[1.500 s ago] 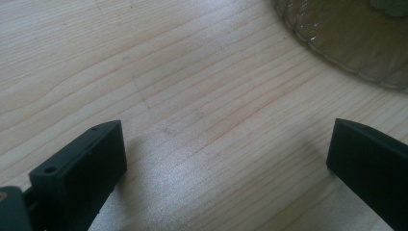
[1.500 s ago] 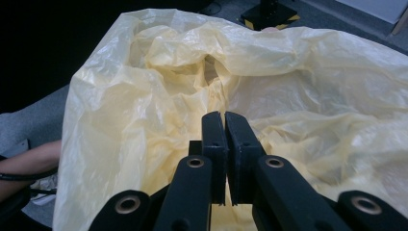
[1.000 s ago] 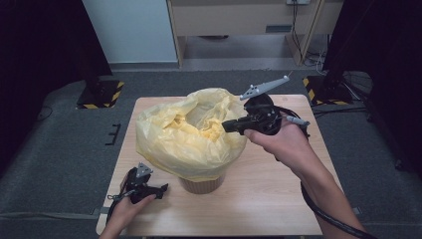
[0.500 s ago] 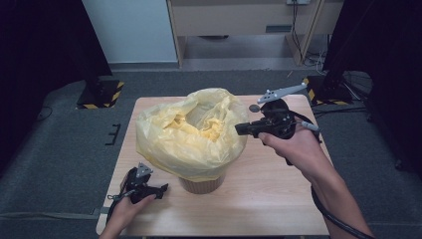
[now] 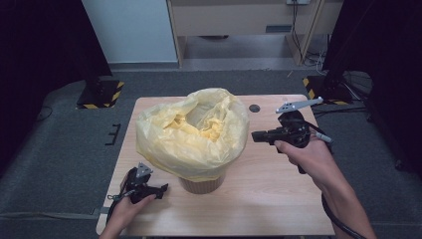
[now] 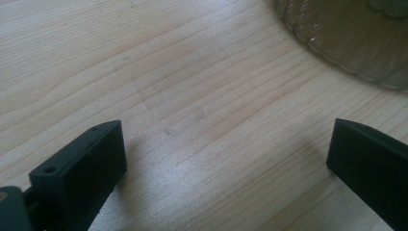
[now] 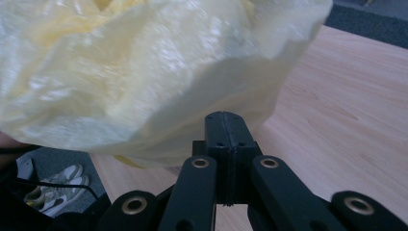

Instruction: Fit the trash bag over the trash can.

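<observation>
1. Just ahead of the right claw (image 5: 257, 136): a yellow plastic bag (image 5: 196, 132), puffed up and draped over a brown bin (image 5: 201, 184) whose base shows under the hem. The claw's jaws are pressed together with nothing between them, and the tip points at the bag's side, close to it but apart.
2. Change: a second ago this claw sat higher and right up against the bag's rim; it has since pulled back towards the surface's (image 5: 278, 199) right edge and dropped lower. The bag's shape looks unchanged.
3. My read: the bag already lines the bin and the rim work on this side looks finished, or the claw is lining up for the lower skirt. Can't tell which.
4. Left claw (image 5: 163, 188): rests on the surface at the near left corner, in the same spot as before, jaws wide apart and empty. In the left gripper view the bin's ribbed base (image 6: 346, 43) sits ahead and to its right, not touching.
5. Writing: no legible brand, label or text on the bag, bin or surface.
6. Shoes (image 7: 57, 187) on the floor, below the right claw's view.
</observation>
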A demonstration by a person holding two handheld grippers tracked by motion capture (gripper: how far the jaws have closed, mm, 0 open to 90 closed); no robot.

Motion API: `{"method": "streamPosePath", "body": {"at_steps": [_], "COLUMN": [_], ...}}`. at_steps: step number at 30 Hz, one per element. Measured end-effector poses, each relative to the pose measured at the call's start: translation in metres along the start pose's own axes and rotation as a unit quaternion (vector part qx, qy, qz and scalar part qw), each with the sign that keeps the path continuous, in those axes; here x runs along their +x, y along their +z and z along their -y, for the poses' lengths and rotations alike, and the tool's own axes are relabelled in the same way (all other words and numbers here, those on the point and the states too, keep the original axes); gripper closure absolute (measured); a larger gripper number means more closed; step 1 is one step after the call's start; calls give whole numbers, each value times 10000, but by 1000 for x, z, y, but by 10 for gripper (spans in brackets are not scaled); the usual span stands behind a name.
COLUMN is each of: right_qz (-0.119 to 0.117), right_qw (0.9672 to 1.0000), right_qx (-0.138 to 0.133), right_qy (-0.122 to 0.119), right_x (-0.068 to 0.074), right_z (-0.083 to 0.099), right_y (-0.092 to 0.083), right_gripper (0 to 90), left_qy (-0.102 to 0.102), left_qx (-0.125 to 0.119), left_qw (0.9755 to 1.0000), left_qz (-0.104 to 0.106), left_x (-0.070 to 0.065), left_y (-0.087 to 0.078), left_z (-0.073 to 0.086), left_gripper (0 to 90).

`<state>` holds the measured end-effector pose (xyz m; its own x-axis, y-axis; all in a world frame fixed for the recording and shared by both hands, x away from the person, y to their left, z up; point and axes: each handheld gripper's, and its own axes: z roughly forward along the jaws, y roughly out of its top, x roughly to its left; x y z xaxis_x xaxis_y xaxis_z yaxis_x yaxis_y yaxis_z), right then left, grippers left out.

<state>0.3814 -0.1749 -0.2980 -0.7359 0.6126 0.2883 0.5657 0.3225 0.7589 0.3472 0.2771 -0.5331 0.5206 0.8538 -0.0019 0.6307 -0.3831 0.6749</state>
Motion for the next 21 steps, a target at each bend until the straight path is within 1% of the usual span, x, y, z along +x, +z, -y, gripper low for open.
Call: {"method": "streamPosePath", "body": {"at_steps": [3,7,9,11,15,21], "right_qz": [37,85,88,43,-43,-178], "right_qw": [9999,9994,9992,9990,9987,9979], "right_qx": [69,248,294,313,330,381], "right_qy": [71,208,243,318,388,485], "right_x": [-8,-19,-23,-26,-30,-34], "right_z": [9,25,30,34,40,43], "right_y": [7,24,31,37,50,67], "right_gripper": [900,900,900,900,900,893], "left_qy": [2,-5,-4,-7,-23,-29], "left_qx": [-7,-25,-41,-56,-77,-90], "left_qw": [10000,10000,10000,10000,10000,9999], "left_qz": [1,-2,-2,-9,-30,-33], "left_x": [0,0,0,0,-1,-1], "left_y": [0,0,0,0,0,0], "left_z": [0,1,1,1,2,2], "left_gripper": [0,0,0,0,0,0]}}
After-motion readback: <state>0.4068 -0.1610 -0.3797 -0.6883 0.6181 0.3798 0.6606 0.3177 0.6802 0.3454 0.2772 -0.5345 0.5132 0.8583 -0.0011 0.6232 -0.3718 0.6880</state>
